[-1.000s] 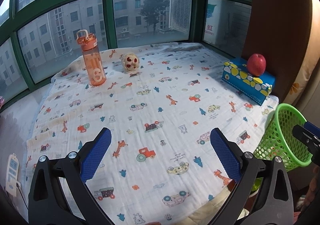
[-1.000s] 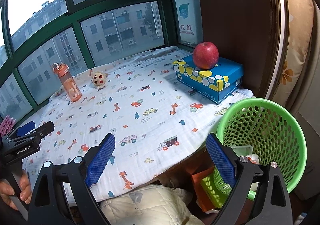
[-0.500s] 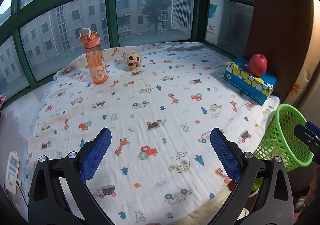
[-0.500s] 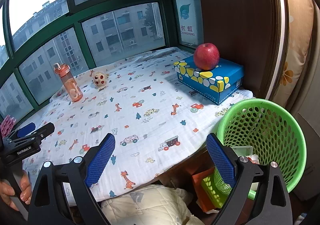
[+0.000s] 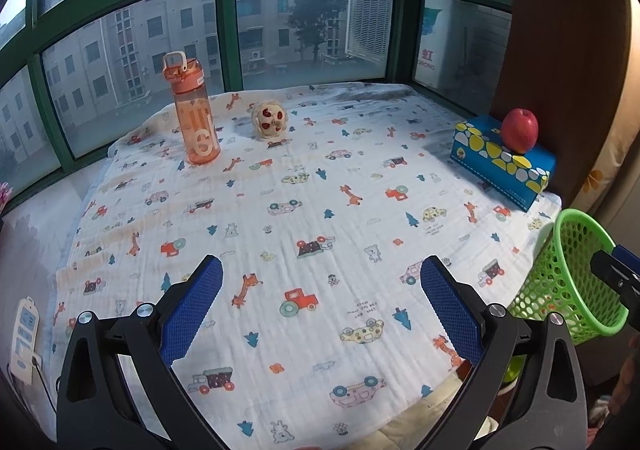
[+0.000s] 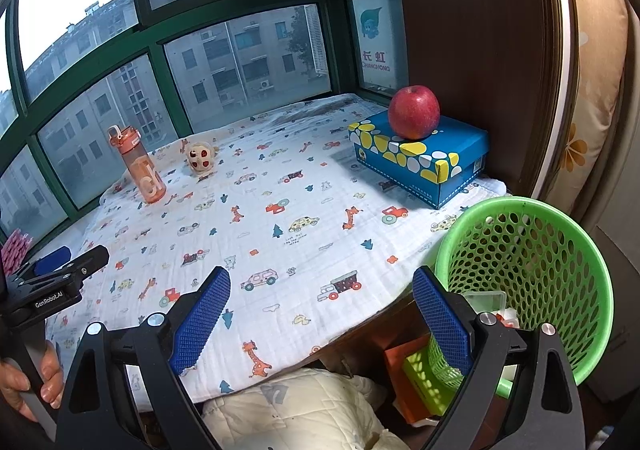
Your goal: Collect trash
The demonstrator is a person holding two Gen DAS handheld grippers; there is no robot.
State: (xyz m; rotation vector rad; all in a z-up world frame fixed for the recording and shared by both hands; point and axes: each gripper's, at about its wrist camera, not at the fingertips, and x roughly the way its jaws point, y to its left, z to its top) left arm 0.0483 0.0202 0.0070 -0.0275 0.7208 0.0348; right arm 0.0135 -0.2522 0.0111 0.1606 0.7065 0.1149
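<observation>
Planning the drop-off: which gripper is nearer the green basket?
Right. The right gripper hangs open at the bed's edge with the green basket just beside its right finger. The left gripper, also open, sits over the blanket further left of it.

This is a home, a bay-window nook in an apartment bedroom by the look of it. Green-framed windows (image 5: 228, 29) curve around a raised platform, with blocks of flats (image 6: 248, 49) grey outside. A child's cotton blanket (image 5: 320, 209) printed with cars, giraffes and bears covers the platform. On it stand an orange water bottle (image 5: 194, 117), a small soft toy (image 5: 270, 121) and a blue patterned box (image 6: 420, 157) with a red apple (image 6: 414, 111) on top. A green plastic basket (image 6: 532, 250) sits at the edge, a cream quilt (image 6: 296, 410) lies below, and a floral pillow (image 6: 588, 97) leans past the wooden partition (image 6: 480, 49).
</observation>
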